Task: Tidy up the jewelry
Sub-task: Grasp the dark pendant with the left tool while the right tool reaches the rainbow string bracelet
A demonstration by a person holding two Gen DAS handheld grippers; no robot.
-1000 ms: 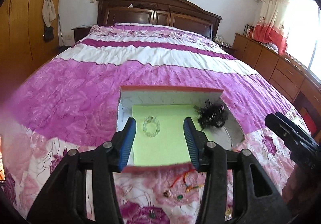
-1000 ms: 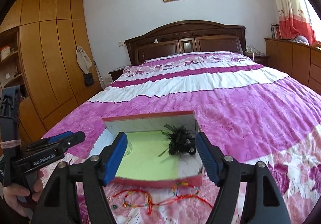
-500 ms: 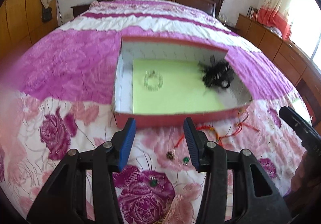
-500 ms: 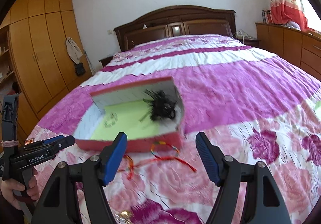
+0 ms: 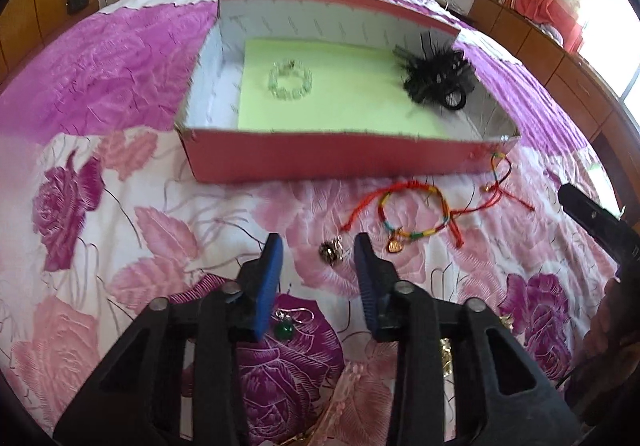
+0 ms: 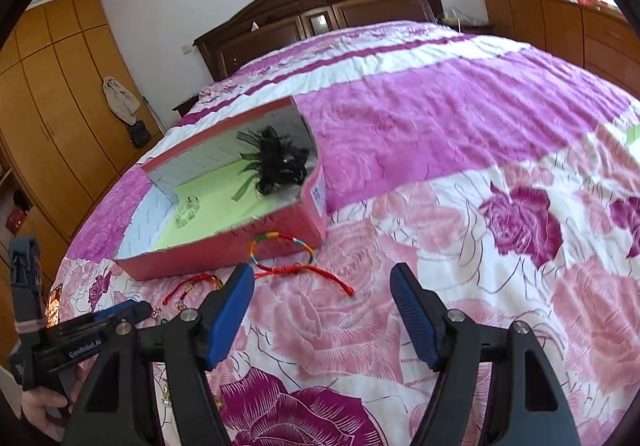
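A red box [image 5: 320, 162] with a green floor lies on the bed and holds a clear bead bracelet [image 5: 290, 80] and a black feather hair tie [image 5: 438, 78]. My left gripper [image 5: 318, 250] is open and empty, low over the quilt, with a small metal charm [image 5: 331, 252] between its fingers. A green bead earring [image 5: 285, 330] lies under it. Red and rainbow cord bracelets [image 5: 416, 214] lie in front of the box. My right gripper [image 6: 322, 282] is open and empty, just short of the red cord bracelets [image 6: 304, 266] beside the box [image 6: 224, 246].
The pink and purple flowered quilt [image 6: 460, 246] covers the whole bed. A dark headboard [image 6: 320, 18] stands far back, wooden wardrobes [image 6: 48, 106] on the left, drawers [image 5: 532, 42] and a bright window on the right. Gold jewelry [image 5: 446, 354] lies near the left gripper's base.
Both grippers have dropped and tilted down toward the quilt in front of the box. The left one now straddles the small charm. Both stay open.
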